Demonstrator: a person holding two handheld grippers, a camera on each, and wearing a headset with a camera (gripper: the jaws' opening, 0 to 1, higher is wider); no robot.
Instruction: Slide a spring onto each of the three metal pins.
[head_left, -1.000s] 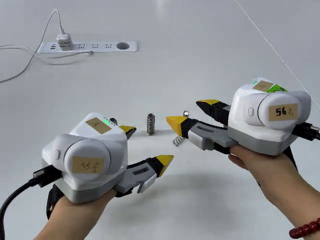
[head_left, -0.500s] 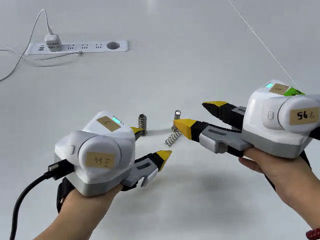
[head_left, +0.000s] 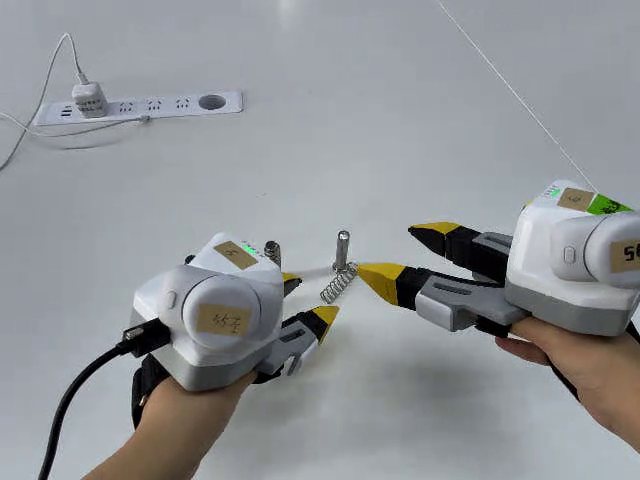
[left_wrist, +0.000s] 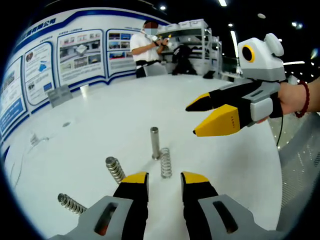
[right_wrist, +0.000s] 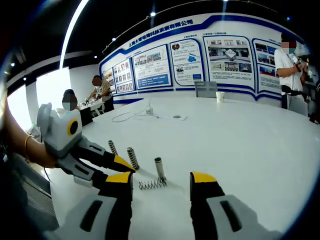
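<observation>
Jaws on the left tool (head_left: 305, 298) stand apart with nothing between them, nearest the person and low over the white tabletop (head_left: 400, 120). Just past its tips, at about 1 o'clock, the loose spring (head_left: 338, 283) lies on its side. This looks like the last one to fit, so picking it up is the step in hand. A light pinch across the coils near one end should do. A hard squeeze would likely flatten it or make it spring away.

At 12 o'clock from the spring, the bare pin (head_left: 342, 250) stands upright with the spring's far end at its foot. Once lifted, the spring wants turning upright, its bore centred over the pin's top, then lowering straight down. I cannot tell whether the pin is fixed, so a sideways nudge may topple it.

The right tool (head_left: 388, 250) reaches in from 3 o'clock, jaws also apart and empty, its lower tip just beside the spring. It seems the better placed to grasp, while the left could steady the pin low down.

At 9 o'clock of the bare pin stand one sprung pin (left_wrist: 115, 169) and a second sprung pin (left_wrist: 71, 203), both best left untouched. Far off at 11 o'clock lies a power strip (head_left: 140, 103), well apart.
</observation>
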